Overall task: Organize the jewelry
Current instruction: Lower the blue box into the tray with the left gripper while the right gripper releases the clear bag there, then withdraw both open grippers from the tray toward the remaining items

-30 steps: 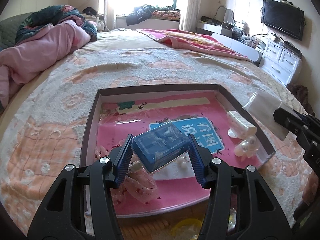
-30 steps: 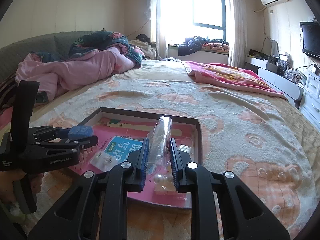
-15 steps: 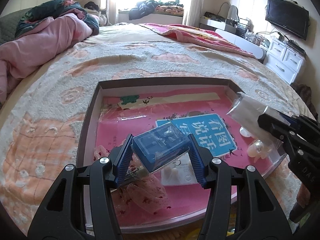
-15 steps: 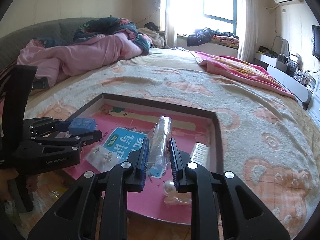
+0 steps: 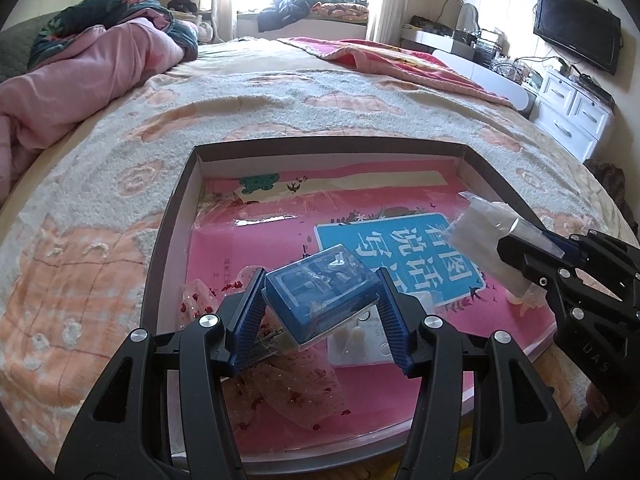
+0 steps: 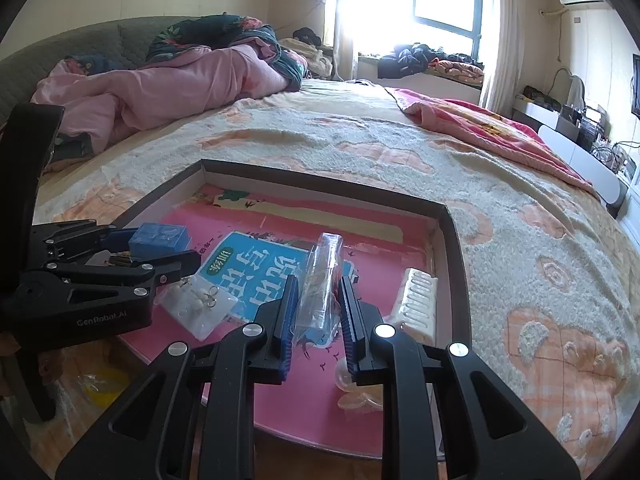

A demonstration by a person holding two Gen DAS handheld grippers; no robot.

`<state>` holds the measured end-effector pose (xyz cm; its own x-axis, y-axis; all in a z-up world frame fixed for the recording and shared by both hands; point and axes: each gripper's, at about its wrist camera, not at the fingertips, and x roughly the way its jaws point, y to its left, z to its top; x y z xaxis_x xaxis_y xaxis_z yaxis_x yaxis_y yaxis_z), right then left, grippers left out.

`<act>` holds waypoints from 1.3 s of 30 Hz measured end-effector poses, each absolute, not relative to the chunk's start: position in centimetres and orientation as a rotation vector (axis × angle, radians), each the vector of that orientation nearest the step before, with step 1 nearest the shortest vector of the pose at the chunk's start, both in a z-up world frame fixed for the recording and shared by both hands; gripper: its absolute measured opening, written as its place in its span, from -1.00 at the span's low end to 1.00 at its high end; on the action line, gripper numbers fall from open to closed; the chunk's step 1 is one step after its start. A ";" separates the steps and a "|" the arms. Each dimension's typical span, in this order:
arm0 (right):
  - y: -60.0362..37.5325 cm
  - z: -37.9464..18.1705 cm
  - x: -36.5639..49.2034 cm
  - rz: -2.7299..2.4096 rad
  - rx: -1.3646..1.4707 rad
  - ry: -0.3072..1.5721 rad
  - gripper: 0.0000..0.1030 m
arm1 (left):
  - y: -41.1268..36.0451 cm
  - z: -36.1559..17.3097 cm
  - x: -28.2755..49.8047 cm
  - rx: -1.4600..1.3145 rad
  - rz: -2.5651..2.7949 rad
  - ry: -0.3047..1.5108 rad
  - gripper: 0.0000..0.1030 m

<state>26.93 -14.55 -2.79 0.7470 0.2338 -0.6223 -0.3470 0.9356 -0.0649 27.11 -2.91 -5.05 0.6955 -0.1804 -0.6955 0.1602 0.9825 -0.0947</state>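
While over tray [image 5: 172,216], both grippers [image 5: 320,308] level

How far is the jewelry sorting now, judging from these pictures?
Nothing looks sorted yet. In hand: the left gripper clamps the blue box, and the right gripper clamps a clear bag. Left: the earring card, white comb and pearl piece lie loose in the tray.

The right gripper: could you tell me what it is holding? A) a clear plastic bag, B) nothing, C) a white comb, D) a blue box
A: the right gripper is shut on a clear plastic bag, while the blue box sits in the left gripper.
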 end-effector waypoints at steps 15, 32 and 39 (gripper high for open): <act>-15.5 -3.6 26.8 0.292 -0.138 0.702 -0.56 | -2.6 -5.0 26.5 -0.046 -0.176 0.781 -0.12; -16.5 -2.1 24.0 0.278 -0.091 0.647 0.15 | -1.6 -3.3 24.2 -0.083 -0.151 0.737 0.42; -17.3 -1.4 22.7 0.256 -0.072 0.616 0.52 | -0.7 -2.1 22.5 -0.111 -0.125 0.704 0.75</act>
<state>22.68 -17.31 -1.36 0.7856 0.2155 -0.5799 -0.2580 0.9661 0.0095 22.52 -0.74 -2.13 0.7551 -0.1513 -0.6379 0.0766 0.9867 -0.1434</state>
